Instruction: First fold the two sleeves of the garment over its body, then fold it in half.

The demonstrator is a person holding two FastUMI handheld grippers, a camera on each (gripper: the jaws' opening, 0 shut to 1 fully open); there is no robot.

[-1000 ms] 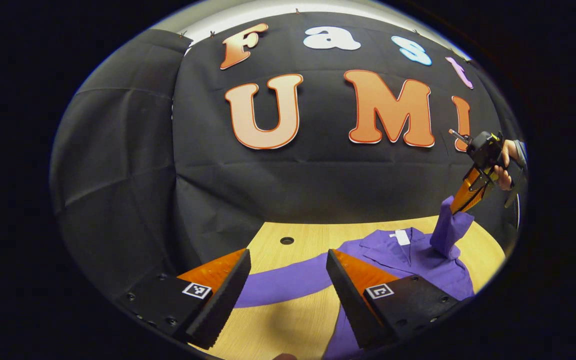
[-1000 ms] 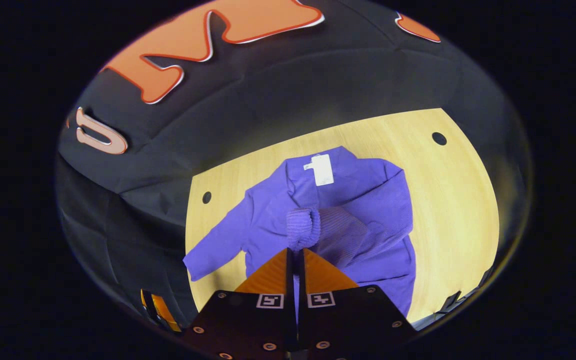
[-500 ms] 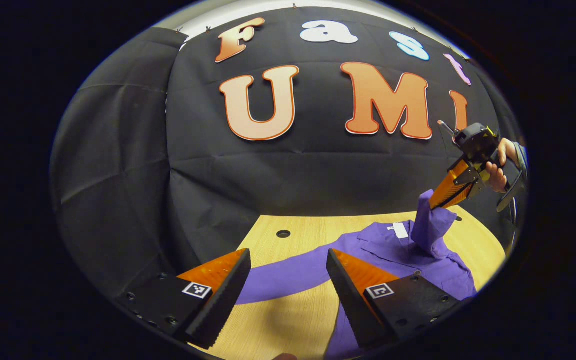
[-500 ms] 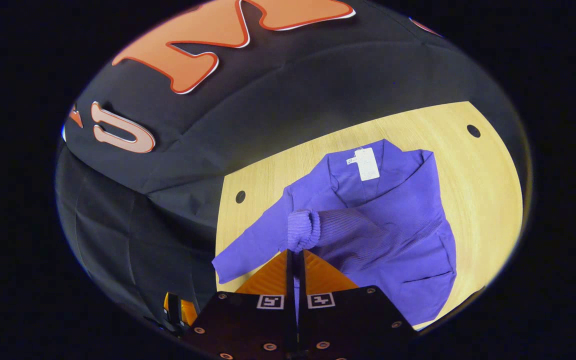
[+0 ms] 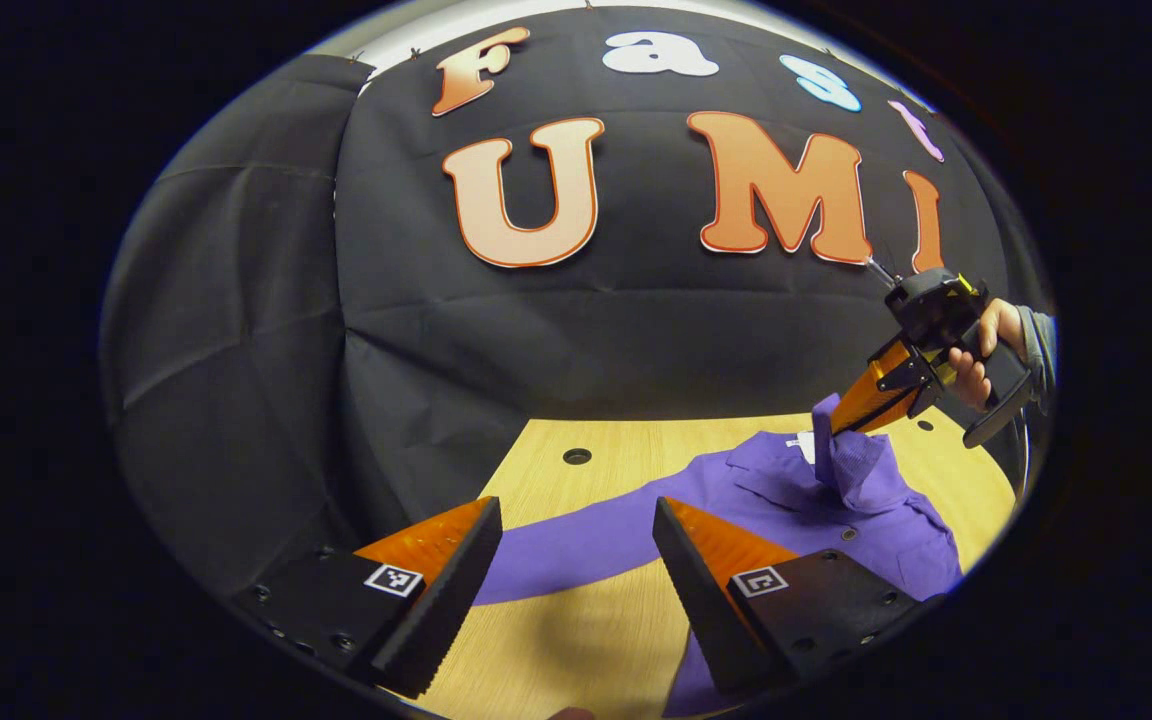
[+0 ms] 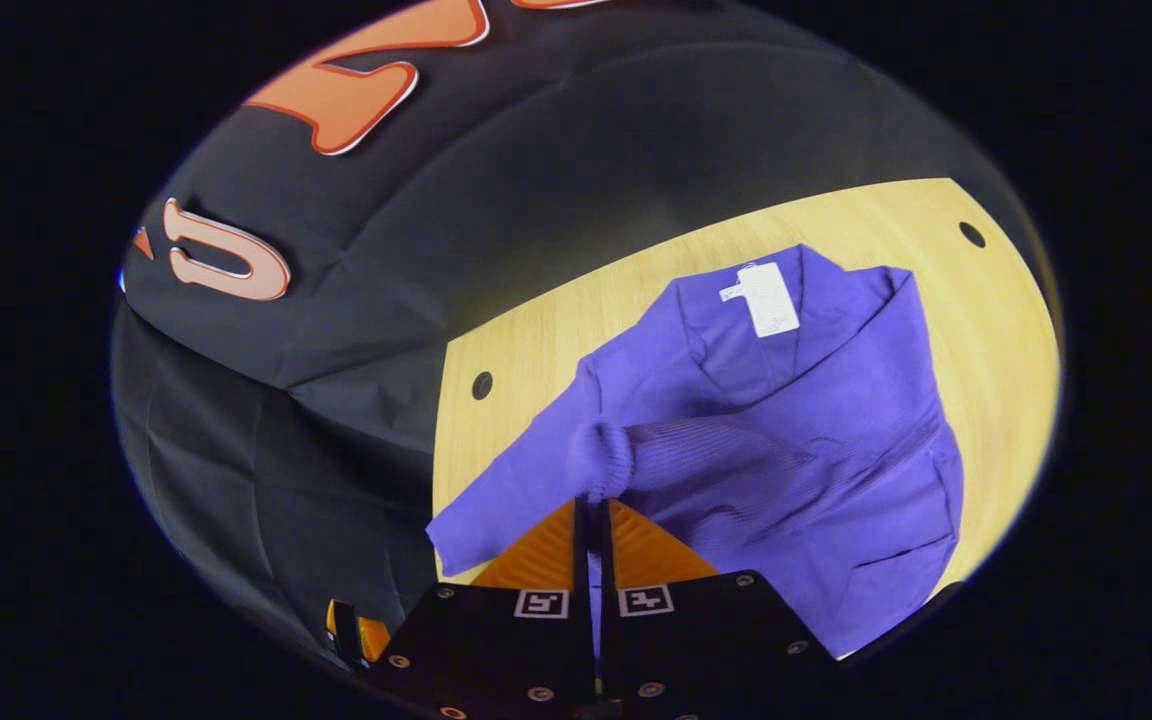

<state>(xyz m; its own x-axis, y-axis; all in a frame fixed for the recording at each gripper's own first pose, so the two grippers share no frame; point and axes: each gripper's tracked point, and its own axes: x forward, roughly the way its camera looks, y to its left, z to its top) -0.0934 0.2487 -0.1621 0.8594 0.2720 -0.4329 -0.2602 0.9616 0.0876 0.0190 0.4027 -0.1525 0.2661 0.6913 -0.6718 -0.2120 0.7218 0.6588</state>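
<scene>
A purple cardigan (image 6: 816,400) lies face up on a light wooden table (image 6: 526,340), with a white label (image 6: 768,298) at its collar. My right gripper (image 6: 591,500) is shut on the ribbed cuff (image 6: 601,460) of one sleeve and holds it lifted over the garment's body. The left gripper view has that gripper (image 5: 836,428) at the far right, held by a hand (image 5: 976,350), with the sleeve (image 5: 851,465) hanging from it. My left gripper (image 5: 571,555) is open low over the table, its fingers on either side of the other sleeve (image 5: 576,545), which lies stretched out flat.
The black booth wall (image 5: 536,350) rises just behind the table. Round holes (image 5: 576,456) (image 6: 972,235) sit in the tabletop near its back edge. Bare wood (image 5: 576,640) shows in front of the flat sleeve.
My right gripper has carried the lifted sleeve lower and further across the garment's body. My left gripper has stayed open in nearly the same place.
</scene>
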